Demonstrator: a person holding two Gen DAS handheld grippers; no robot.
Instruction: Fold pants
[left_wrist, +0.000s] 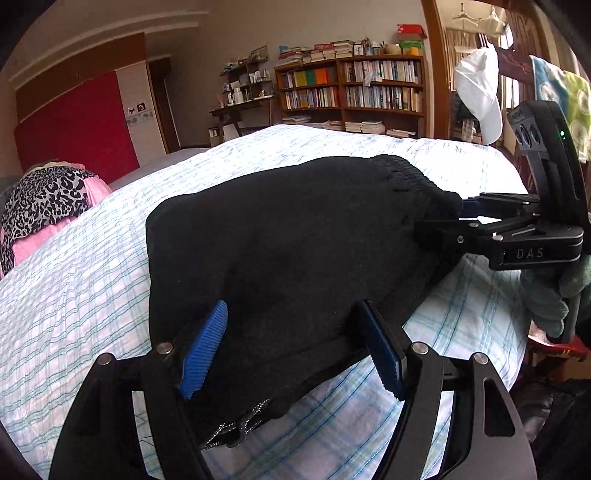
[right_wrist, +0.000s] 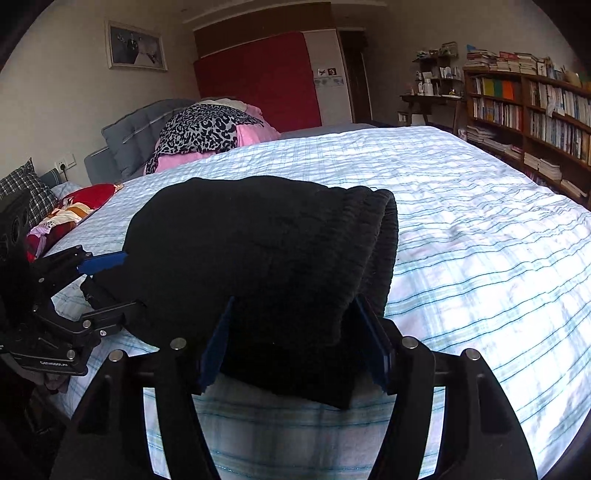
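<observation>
Black pants (left_wrist: 280, 240) lie folded in a thick bundle on the checked bed sheet (left_wrist: 74, 295), elastic waistband at the far right end. My left gripper (left_wrist: 291, 343) is open, its blue pads on either side of the bundle's near edge. My right gripper (right_wrist: 295, 343) is also open, straddling the waistband end of the pants (right_wrist: 258, 251). In the left wrist view the right gripper (left_wrist: 454, 221) reaches into the bundle from the right. In the right wrist view the left gripper (right_wrist: 92, 280) comes in from the left, jaws apart around the pants' edge.
A leopard-print and pink blanket (right_wrist: 207, 133) and a grey pillow (right_wrist: 129, 136) lie at the head of the bed. Red clothes (right_wrist: 74, 210) lie by the left edge. A bookshelf (left_wrist: 351, 92) stands beyond the bed. A white cap (left_wrist: 480, 92) hangs at the right.
</observation>
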